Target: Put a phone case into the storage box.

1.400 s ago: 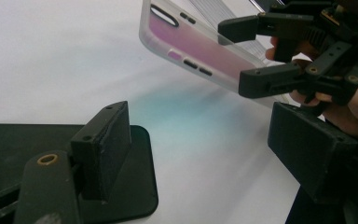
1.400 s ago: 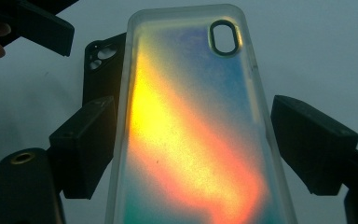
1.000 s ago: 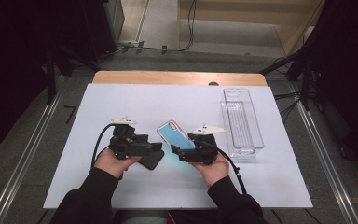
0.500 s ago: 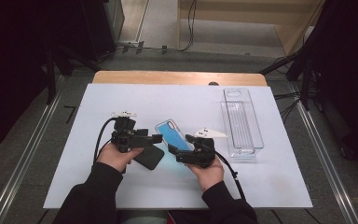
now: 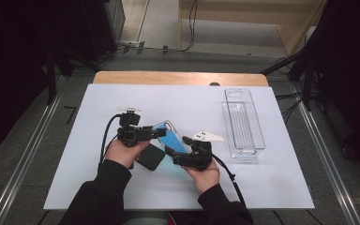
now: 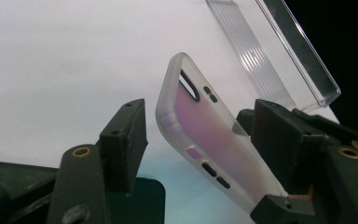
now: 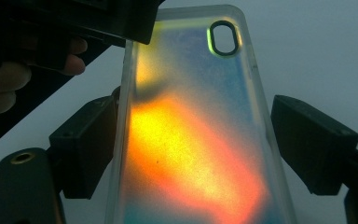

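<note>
Translucent and iridescent, the phone case [image 5: 171, 138] is lifted off the white table [image 5: 75, 140], tilted, near the middle of its surface. In the right gripper view the phone case [image 7: 191, 135] glows orange and teal, its camera cutout at the far end. The right gripper [image 5: 178, 152] pinches the case at its near end, jaws pressed onto it. The left gripper [image 5: 154, 133] reaches in from the case's left side; in the left gripper view its jaws stand on either side of the case's far end, not touching it, and have just been closing. Just left of the case's near end, a black phone [image 5: 150, 157] lies flat on the table. Well to the right of the case stands a clear plastic tray [image 5: 243, 122], lengthwise on the table.
</note>
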Tool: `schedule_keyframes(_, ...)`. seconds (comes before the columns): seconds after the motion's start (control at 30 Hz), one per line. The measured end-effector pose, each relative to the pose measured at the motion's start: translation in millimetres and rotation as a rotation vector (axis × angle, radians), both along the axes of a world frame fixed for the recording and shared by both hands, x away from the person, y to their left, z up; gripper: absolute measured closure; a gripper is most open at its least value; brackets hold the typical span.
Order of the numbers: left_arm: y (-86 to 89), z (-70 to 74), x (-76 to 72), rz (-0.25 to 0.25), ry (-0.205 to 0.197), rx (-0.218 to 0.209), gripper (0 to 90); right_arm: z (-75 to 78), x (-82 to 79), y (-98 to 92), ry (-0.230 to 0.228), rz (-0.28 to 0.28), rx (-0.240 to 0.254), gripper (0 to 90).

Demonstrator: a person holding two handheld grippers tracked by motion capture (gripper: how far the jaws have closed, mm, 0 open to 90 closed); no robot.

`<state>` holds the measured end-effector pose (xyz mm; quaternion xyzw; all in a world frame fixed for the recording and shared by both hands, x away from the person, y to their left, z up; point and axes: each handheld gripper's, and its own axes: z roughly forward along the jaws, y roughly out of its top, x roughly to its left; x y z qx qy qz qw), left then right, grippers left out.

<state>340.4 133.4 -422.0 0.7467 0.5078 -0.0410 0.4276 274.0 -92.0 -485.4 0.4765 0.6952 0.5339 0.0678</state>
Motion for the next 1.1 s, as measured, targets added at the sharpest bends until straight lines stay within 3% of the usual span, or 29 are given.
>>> schedule_keyframes(0.1, -2.5, -1.2, 1.8, 0.018, 0.025, -0.017, 41.2, -0.8, -0.5, 0.7, -0.004, -0.003, 0.019, 15.1)
schedule_keyframes(0.23, -4.3, -3.3, 3.1, 0.028, 0.042, -0.036, 54.7, -1.1, -1.5, 2.4, -0.016, 0.002, 0.024, 15.2)
schedule_keyframes(0.37, -2.0, -6.1, 5.7, 0.032, 0.084, -0.084, 64.5, -1.7, -1.1, 1.3, -0.023, 0.002, 0.029, 15.1)
schedule_keyframes(0.53, -1.8, -7.9, 5.8, 0.041, 0.088, -0.096, 72.3, -1.4, -1.3, 3.1, -0.038, 0.003, 0.028, 15.1)
schedule_keyframes(0.83, 1.0, -8.4, 6.2, 0.037, 0.108, -0.128, 76.5, -4.1, -0.5, 5.1, -0.041, 0.013, 0.021, 15.1)
schedule_keyframes(1.0, 4.7, -9.6, 7.4, 0.038, 0.143, -0.194, 79.6, -4.1, 0.2, 6.9, -0.049, 0.021, 0.008, 15.0)
schedule_keyframes(1.1, 5.2, -8.5, 6.7, 0.043, 0.139, -0.207, 80.6, -2.2, 0.1, 8.3, -0.062, 0.029, -0.019, 15.0)
